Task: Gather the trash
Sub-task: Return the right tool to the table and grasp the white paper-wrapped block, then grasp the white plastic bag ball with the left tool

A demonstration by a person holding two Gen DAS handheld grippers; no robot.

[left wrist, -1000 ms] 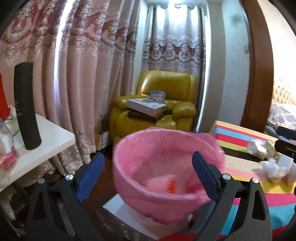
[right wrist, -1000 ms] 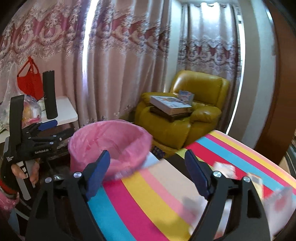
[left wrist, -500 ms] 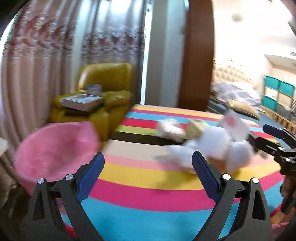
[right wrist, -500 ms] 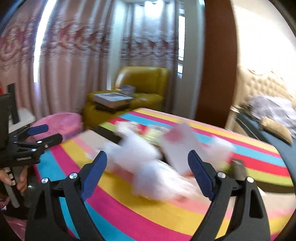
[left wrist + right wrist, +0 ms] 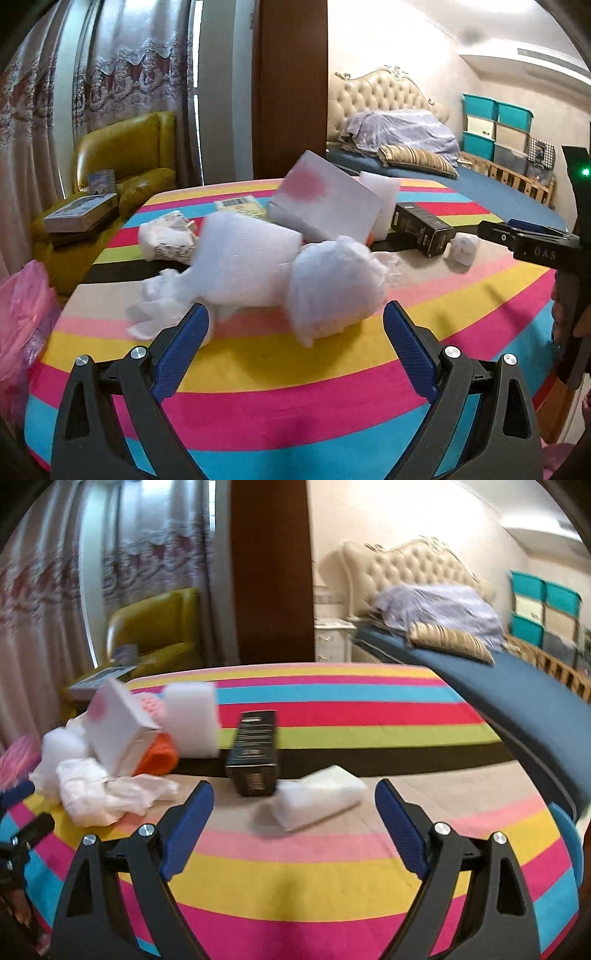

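Note:
A pile of trash lies on the striped tablecloth [image 5: 295,387]. My left gripper [image 5: 295,314] is open, its fingertips just short of a white foam wad [image 5: 332,291], with a bigger wad [image 5: 243,258] behind. A white box with a pink spot [image 5: 325,199] leans further back. My right gripper [image 5: 293,790] is open too, empty, with a white foam piece [image 5: 317,801] lying just past its tips and a black box [image 5: 255,753] behind that. Crumpled white plastic [image 5: 103,790] and something orange [image 5: 157,755] sit to the left. The pink-lined bin [image 5: 22,314] is at the table's left edge.
A yellow armchair [image 5: 125,155] with books stands behind the table on the left, beside curtains and a brown post [image 5: 291,88]. A bed [image 5: 517,679] with a tufted headboard runs along the right. Teal storage boxes [image 5: 495,122] stand at the far wall.
Both views have swung right, away from the pink bin and armchair, onto the trash pile on the striped table. Both grippers stay open and empty.

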